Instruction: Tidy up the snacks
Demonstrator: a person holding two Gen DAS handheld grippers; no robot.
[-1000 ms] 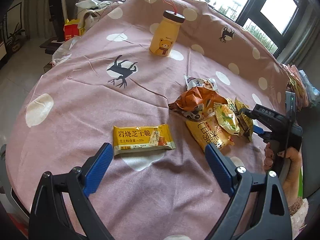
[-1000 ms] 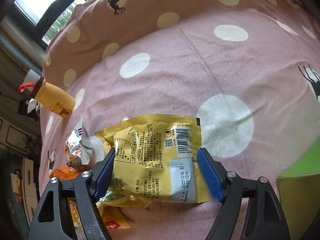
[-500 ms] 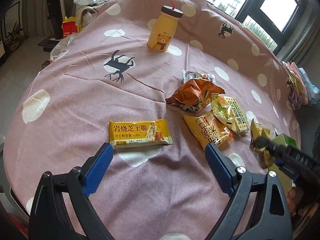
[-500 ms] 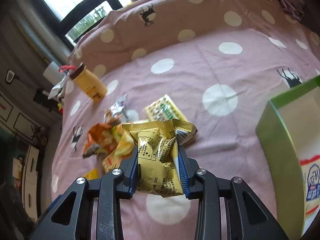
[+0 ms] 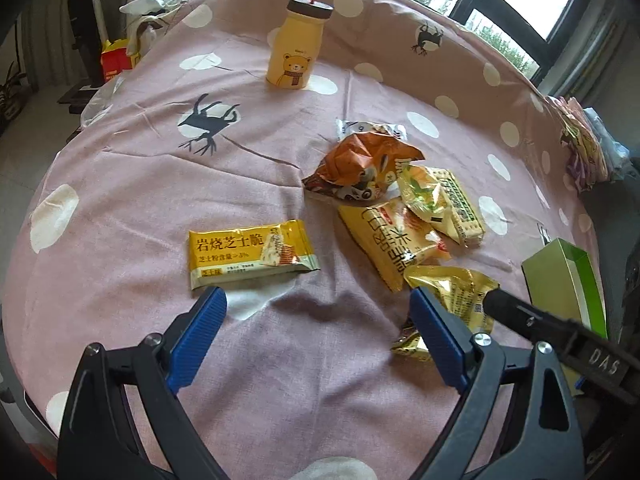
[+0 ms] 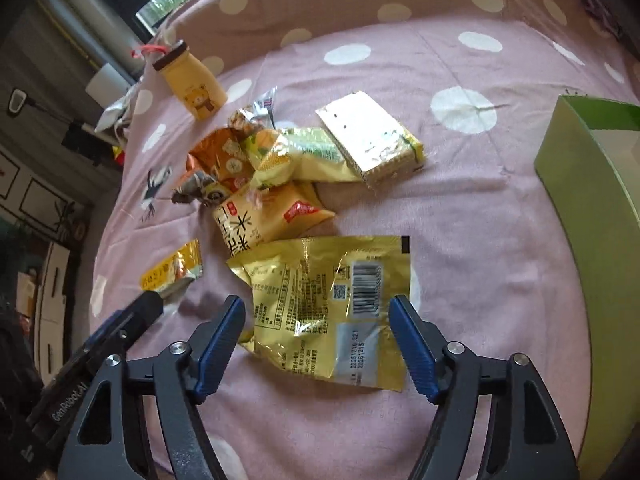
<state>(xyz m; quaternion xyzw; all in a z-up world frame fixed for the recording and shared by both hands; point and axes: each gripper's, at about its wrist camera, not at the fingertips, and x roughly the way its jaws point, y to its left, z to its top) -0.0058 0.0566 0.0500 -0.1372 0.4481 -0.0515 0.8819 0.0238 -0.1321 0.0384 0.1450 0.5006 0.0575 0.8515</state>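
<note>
My right gripper (image 6: 318,336) is open. A crinkled gold snack packet (image 6: 332,304) lies flat on the pink spotted cloth between its blue pads, barcode side up; it also shows in the left wrist view (image 5: 448,296). My left gripper (image 5: 316,336) is open and empty, just in front of a yellow biscuit packet (image 5: 250,254). A pile of snack bags (image 5: 396,196) lies mid-table: an orange bag, a yellow bag, a green-yellow packet. In the right wrist view the pile (image 6: 260,168) lies beyond the gold packet.
A green open box (image 6: 592,184) stands at the right; it also shows in the left wrist view (image 5: 564,280). A yellow bear bottle (image 5: 296,48) stands upright at the far side. The table edge curves on the left, with floor and furniture beyond.
My right gripper was shut on the gold packet and held it up half a second ago; now it is open and the packet lies on the cloth. My left gripper has moved closer to the yellow biscuit packet.
</note>
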